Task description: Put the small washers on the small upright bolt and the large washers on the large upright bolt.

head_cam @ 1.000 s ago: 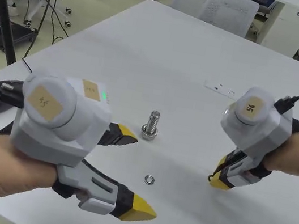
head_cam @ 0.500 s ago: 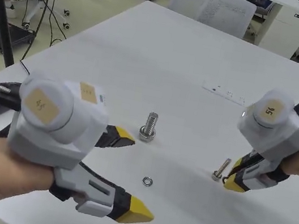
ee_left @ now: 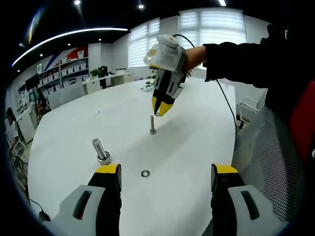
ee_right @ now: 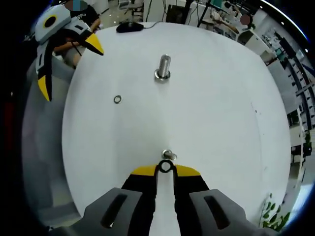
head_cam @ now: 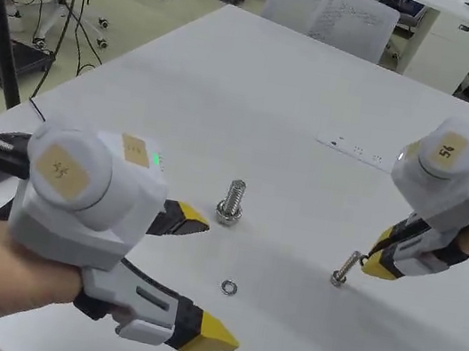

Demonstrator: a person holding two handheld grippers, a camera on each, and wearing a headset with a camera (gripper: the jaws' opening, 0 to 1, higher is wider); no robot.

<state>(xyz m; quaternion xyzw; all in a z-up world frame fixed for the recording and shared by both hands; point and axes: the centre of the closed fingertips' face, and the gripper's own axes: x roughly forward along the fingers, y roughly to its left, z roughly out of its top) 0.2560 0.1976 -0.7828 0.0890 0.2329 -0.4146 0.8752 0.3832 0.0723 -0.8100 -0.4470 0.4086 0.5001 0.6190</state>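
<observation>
You're pinching a washer [ee_right: 166,167] in the right gripper [head_cam: 370,269], aligning it over the small bolt [head_cam: 344,269]; the left gripper [ee_left: 166,170] is idling, jaws spread.

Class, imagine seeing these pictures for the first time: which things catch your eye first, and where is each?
The yellow-tipped right gripper, shut on a small silver ring washer, hovers beside the thin silver small bolt, right of centre on the white table. The thick threaded large bolt stands mid-table, with a loose second washer lying just below it in the head view. The left gripper, jaws wide open, is at the head view's lower left.
</observation>
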